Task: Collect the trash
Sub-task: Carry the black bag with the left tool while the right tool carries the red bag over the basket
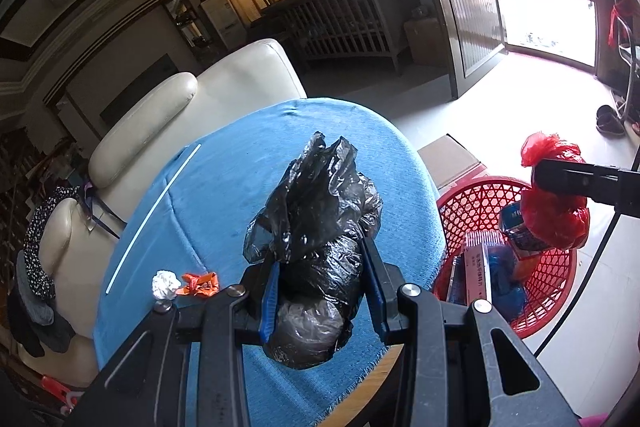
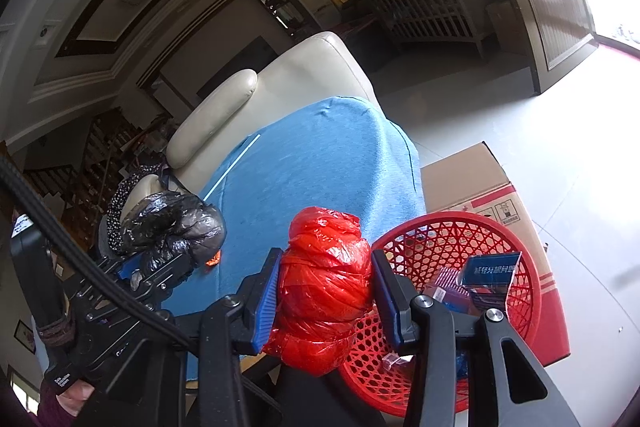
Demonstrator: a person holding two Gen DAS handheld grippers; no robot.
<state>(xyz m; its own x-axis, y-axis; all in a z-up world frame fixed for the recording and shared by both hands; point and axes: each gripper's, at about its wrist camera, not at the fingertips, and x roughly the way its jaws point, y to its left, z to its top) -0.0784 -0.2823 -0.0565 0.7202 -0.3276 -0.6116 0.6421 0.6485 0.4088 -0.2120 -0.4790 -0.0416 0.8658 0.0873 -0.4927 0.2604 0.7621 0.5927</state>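
At the bottom centre of the left wrist view, the left gripper (image 1: 322,287) grasps a black trash bag (image 1: 316,251) between its blue pads, above the blue tablecloth (image 1: 224,195). Just left of it on the cloth lie a white paper wad (image 1: 166,283) and an orange wrapper (image 1: 200,283). At the bottom centre of the right wrist view, the right gripper (image 2: 326,297) is clenched on a red trash bag (image 2: 326,287), beside the rim of the red basket (image 2: 436,239) at lower right, which holds boxes (image 2: 490,275). Behind the basket sits a cardboard box (image 2: 472,179); farther up, a cream sofa (image 2: 280,79).
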